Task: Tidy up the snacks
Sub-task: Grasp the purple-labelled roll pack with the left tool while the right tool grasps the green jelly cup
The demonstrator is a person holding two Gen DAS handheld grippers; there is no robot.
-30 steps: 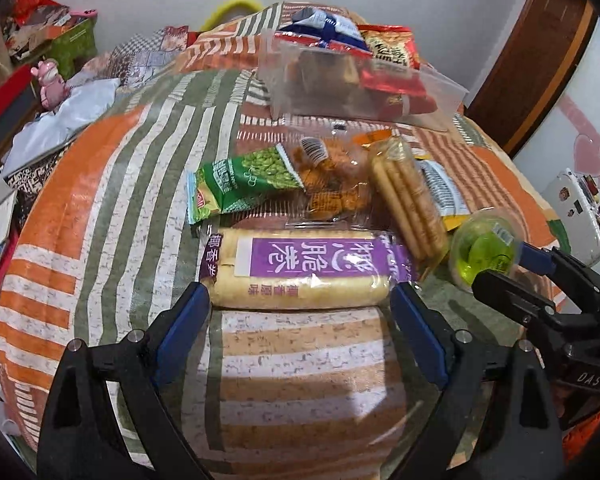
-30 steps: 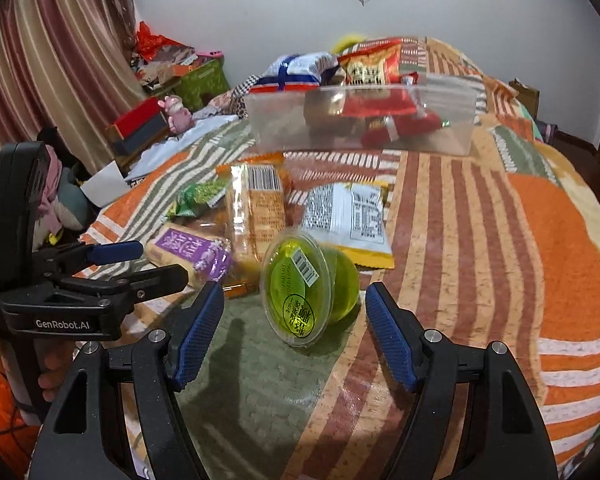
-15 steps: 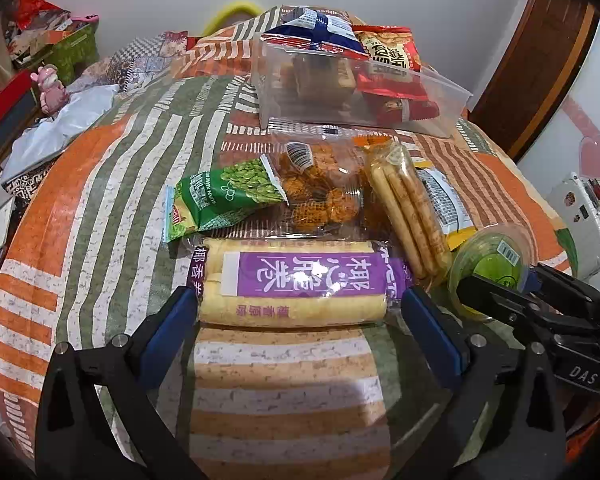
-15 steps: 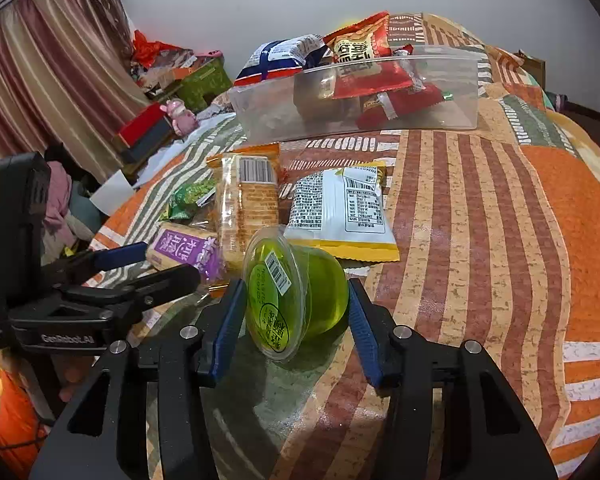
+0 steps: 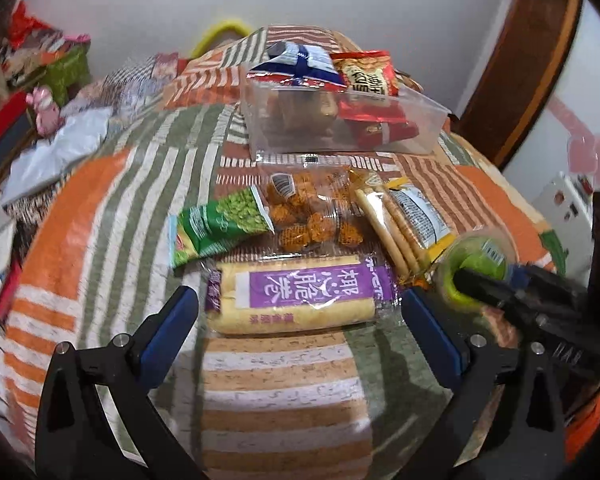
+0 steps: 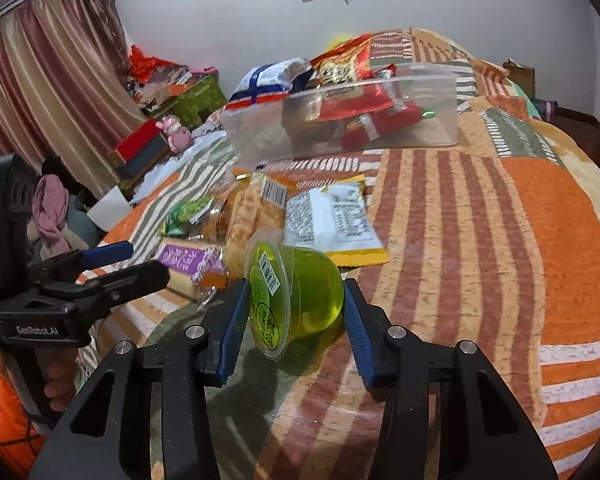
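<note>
A purple-labelled wafer roll pack point(image 5: 300, 298) lies on the striped bedspread between the fingers of my left gripper point(image 5: 298, 318), which is open around its two ends. My right gripper point(image 6: 294, 314) is shut on a green jelly cup point(image 6: 300, 294), tipped on its side; the cup also shows in the left wrist view point(image 5: 474, 268). Behind lie a green pea bag point(image 5: 220, 228), an orange snack bag point(image 5: 312, 208), a biscuit stick pack point(image 5: 388, 224) and a white-yellow packet point(image 6: 332, 220). A clear bin point(image 5: 340, 124) at the back holds several snack bags.
The bedspread point(image 6: 500, 240) is bare to the right of the snacks. Boxes, a pink toy point(image 6: 174, 132) and clothes are piled off the bed's left side by a curtain. A brown door frame point(image 5: 520, 60) stands at the right.
My right gripper has closed on the green jelly cup and tipped it. My left gripper has moved forward so the wafer roll pack sits between its open fingers.
</note>
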